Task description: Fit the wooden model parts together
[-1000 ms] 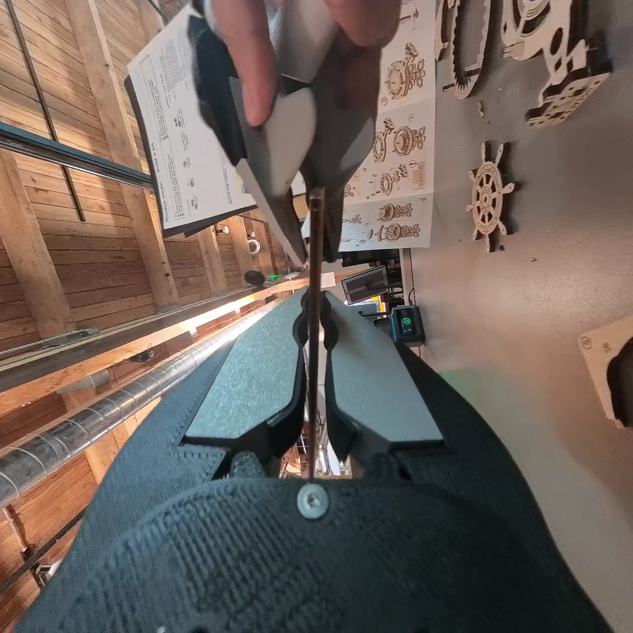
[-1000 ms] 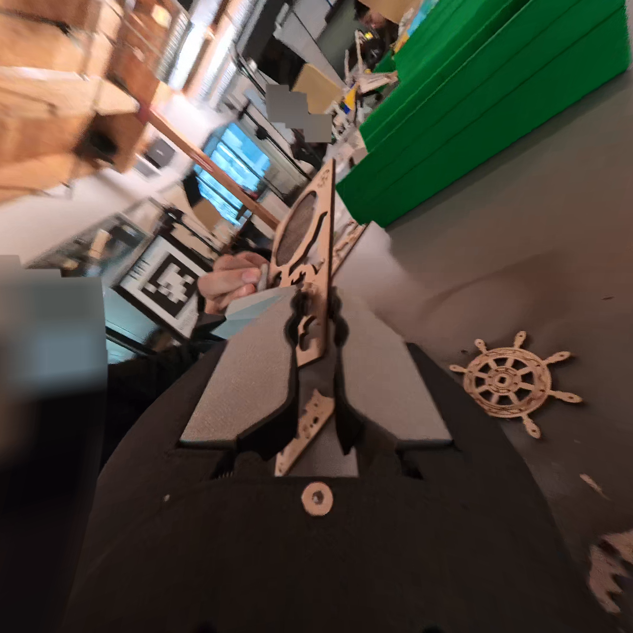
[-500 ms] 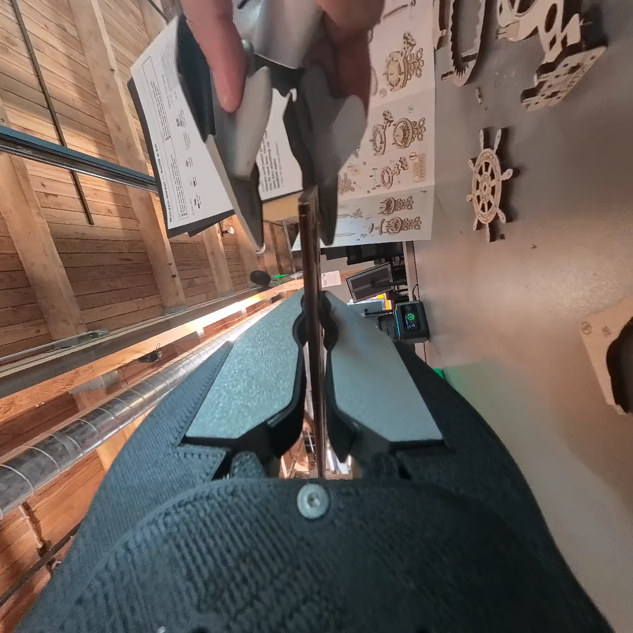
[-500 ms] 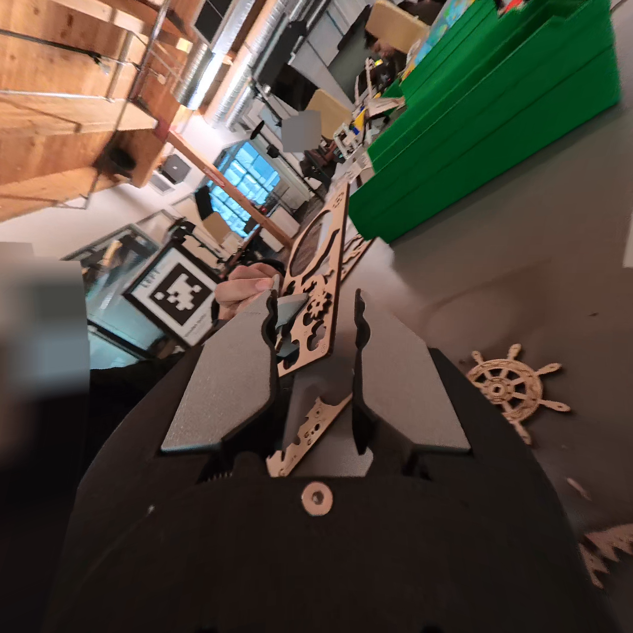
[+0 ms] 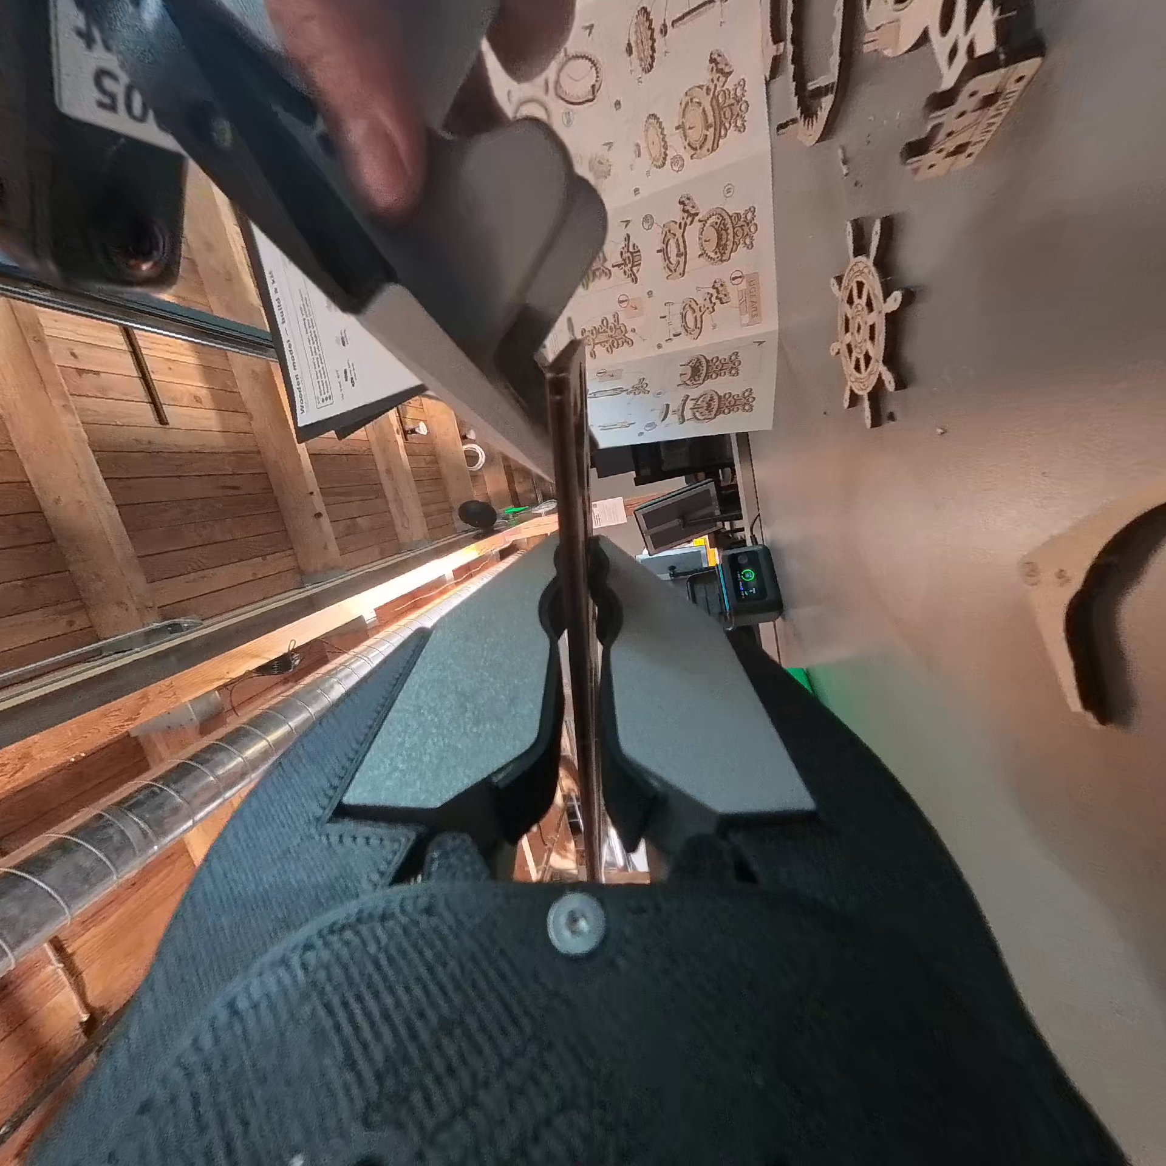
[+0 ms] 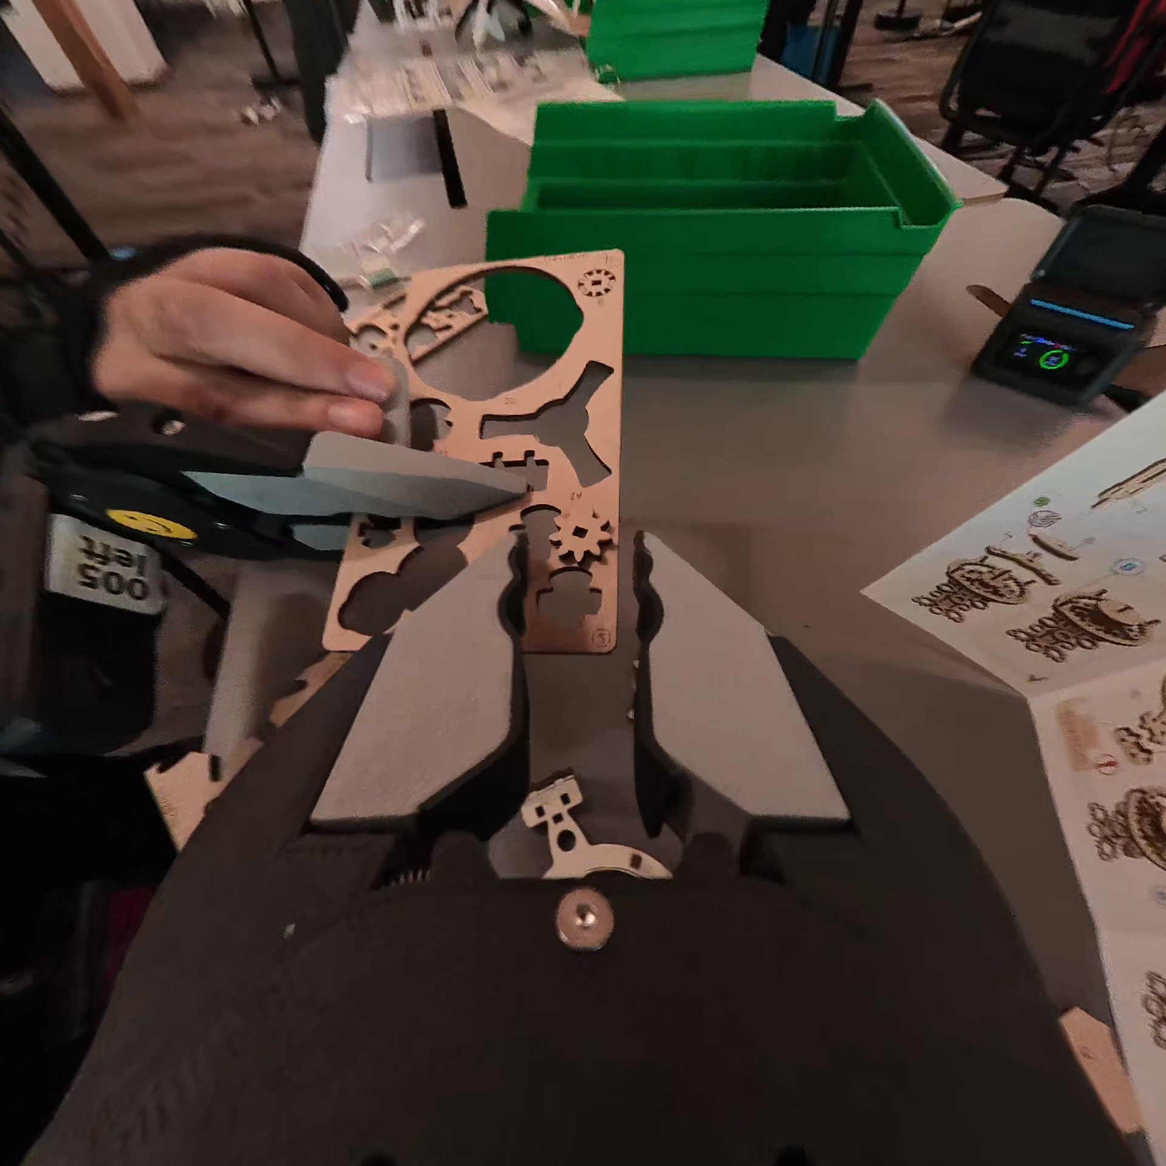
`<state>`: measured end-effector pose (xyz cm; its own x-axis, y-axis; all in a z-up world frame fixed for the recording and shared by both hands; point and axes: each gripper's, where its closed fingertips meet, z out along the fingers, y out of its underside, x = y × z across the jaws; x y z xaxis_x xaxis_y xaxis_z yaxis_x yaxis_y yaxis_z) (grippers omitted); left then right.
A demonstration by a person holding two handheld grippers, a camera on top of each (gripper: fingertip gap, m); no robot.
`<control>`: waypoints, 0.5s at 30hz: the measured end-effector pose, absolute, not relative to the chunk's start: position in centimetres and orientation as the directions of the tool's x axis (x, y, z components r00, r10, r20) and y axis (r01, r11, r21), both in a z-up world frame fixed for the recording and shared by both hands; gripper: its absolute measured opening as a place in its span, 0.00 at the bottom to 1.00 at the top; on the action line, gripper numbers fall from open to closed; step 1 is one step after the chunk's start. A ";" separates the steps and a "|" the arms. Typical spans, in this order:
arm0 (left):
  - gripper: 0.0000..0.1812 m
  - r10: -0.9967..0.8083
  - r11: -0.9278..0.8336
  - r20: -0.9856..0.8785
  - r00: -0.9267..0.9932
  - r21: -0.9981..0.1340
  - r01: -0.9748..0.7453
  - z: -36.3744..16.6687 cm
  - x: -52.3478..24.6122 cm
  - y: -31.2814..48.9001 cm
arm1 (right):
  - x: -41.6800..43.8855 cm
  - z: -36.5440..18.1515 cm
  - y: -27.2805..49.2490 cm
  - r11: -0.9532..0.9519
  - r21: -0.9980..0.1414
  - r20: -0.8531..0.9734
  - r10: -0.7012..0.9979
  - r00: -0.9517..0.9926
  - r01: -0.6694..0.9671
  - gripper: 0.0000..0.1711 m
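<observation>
**Wooden sheet clamped by left gripper, right gripper open in front of it**

Left wrist view: the left gripper point(image 5: 575, 571) is seen closed on a thin wooden parts sheet point(image 5: 571, 479), viewed edge-on at frame centre; both pads are pressed against its faces. The other gripper, w/ a hand on it, fills the upper left, its tip just beside the sheet's far end; contact can't be told. At upper right, on the grey table point(image 5: 984, 505), a ship's-wheel part point(image 5: 863, 322) is seen lying flat, well apart from the sheet. An instruction sheet point(image 5: 694, 208) is spread at top centre, w/ more wooden assemblies point(image 5: 965, 94) at the top right edge.

Right wrist view: the right gripper point(image 6: 577, 549) is held wide open, nothing between its fingers. The parts sheet point(image 6: 568, 404) stands upright at frame centre, face-on, most cut-outs empty; a small gear point(image 6: 580, 536) is still seated near its lower edge, just above the gripper's gap. The left gripper point(image 6: 505, 489) comes in from mid-left, held by a hand point(image 6: 233, 353), and is clamped on the sheet. A loose wooden piece point(image 6: 568, 833) lies on the table low centre, between the finger bases. Behind, a green bin point(image 6: 713, 252); at right edge, a small device w/ lit screen point(image 6: 1060, 353).
</observation>
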<state>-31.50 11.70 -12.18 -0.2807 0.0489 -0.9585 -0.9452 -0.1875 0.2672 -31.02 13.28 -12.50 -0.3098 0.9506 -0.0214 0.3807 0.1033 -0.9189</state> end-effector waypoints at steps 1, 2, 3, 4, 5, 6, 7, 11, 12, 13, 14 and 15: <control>0.00 0.048 -0.184 -0.959 -0.281 0.268 -0.946 -12.3 -31.4 11.7 | -31.1 -12.8 13.3 0.127 -0.914 0.007 0.954 -0.300 0.385 0.15; 0.00 0.042 -0.184 -0.959 -0.280 0.268 -0.946 -12.4 -31.4 11.8 | -31.2 -12.9 13.4 0.147 -0.910 0.030 0.956 -0.292 0.388 0.13; 0.00 0.040 -0.187 -0.959 -0.280 0.268 -0.945 -12.5 -31.4 11.8 | -31.2 -12.9 13.5 0.165 -0.907 0.052 0.957 -0.287 0.387 0.11; 0.00 0.043 -0.186 -0.959 -0.280 0.268 -0.945 -12.5 -31.4 11.9 | -31.2 -12.8 13.5 0.181 -0.906 0.071 0.956 -0.285 0.383 0.11; 0.00 0.044 -0.185 -0.960 -0.276 0.264 -0.947 -12.5 -31.4 11.9 | -31.2 -12.8 13.5 0.193 -0.905 0.085 0.955 -0.283 0.378 0.11; 0.00 0.043 -0.184 -0.962 -0.269 0.257 -0.949 -12.5 -31.4 11.9 | -31.2 -12.7 13.6 0.199 -0.905 0.093 0.955 -0.281 0.376 0.10; 0.00 0.041 -0.184 -0.964 -0.263 0.251 -0.950 -12.5 -31.4 12.0 | -31.1 -12.7 13.6 0.200 -0.905 0.096 0.955 -0.279 0.374 0.10; 0.00 0.028 -0.188 -0.974 -0.226 0.217 -0.958 -12.7 -31.6 12.1 | -31.0 -12.6 13.9 0.203 -0.908 0.102 0.955 -0.277 0.367 0.10; 0.00 0.020 -0.192 -0.976 -0.218 0.211 -0.959 -12.8 -31.7 12.2 | -31.0 -12.5 14.0 0.210 -0.908 0.112 0.955 -0.274 0.362 0.09; 0.00 0.014 -0.201 -0.976 -0.216 0.209 -0.957 -12.9 -31.9 12.2 | -30.9 -12.5 14.1 0.215 -0.908 0.119 0.956 -0.269 0.359 0.09; 0.00 0.014 -0.207 -0.976 -0.217 0.210 -0.956 -13.0 -32.0 12.2 | -30.9 -12.6 14.2 0.214 -0.906 0.119 0.956 -0.268 0.364 0.09; 0.00 0.014 -0.206 -0.976 -0.218 0.211 -0.956 -13.1 -32.1 12.2 | -30.9 -12.8 14.2 0.209 -0.903 0.109 0.957 -0.271 0.376 0.09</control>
<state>-32.07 12.21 -13.07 -0.2182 0.0137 -0.9758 -0.9556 -0.2061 0.2107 -30.92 14.22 -12.83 -0.2705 0.9565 0.1090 0.3760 0.2092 -0.9027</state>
